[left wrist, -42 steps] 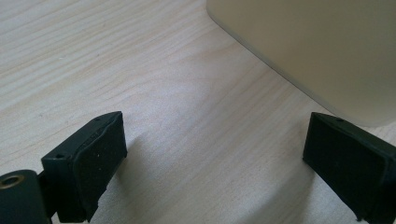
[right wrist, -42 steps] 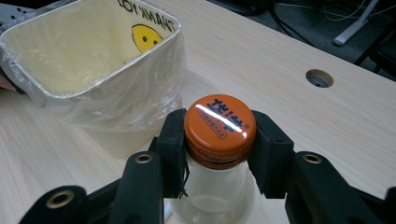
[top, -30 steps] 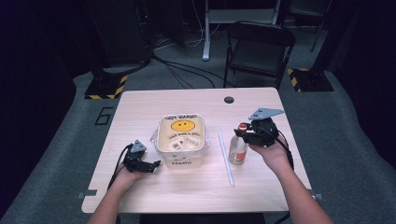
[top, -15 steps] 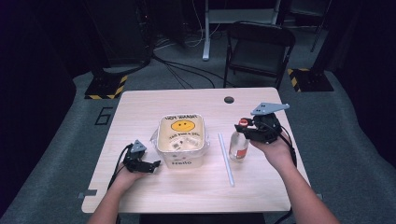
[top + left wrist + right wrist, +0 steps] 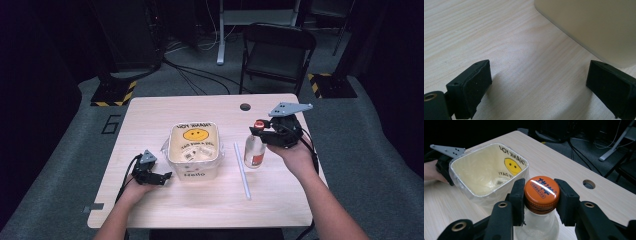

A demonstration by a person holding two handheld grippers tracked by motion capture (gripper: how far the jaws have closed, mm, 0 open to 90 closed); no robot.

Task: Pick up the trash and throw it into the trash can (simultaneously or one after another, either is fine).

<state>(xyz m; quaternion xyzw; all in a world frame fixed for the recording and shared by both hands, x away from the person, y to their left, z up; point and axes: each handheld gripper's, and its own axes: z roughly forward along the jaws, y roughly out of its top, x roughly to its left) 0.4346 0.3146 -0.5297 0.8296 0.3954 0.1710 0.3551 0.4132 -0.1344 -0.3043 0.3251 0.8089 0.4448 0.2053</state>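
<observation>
Right gripper [image 5: 541, 202] is clamping the bottle [image 5: 254, 151] by its orange cap [image 5: 542, 190], at the bin's [image 5: 194, 170] three o'clock. Left gripper [image 5: 539, 87] is resting spread wide at the bin's eight o'clock, grasping nothing.

The table [image 5: 210, 200] is pale, matt wood grain. The bin [image 5: 487, 173] wears a thin, glossy plastic liner. The bottle [image 5: 539, 225] is clear plastic under a shiny orange cap [image 5: 542, 191]. Gripper pads [image 5: 476, 87] look matt black rubber.

Place: I'm working in a lab or studio.
Evidence: I see dark surroundings, floor cables [image 5: 200, 75], hazard-taped stand bases [image 5: 114, 92], a folding chair [image 5: 277, 52], grey carpet [image 5: 65, 150].
</observation>
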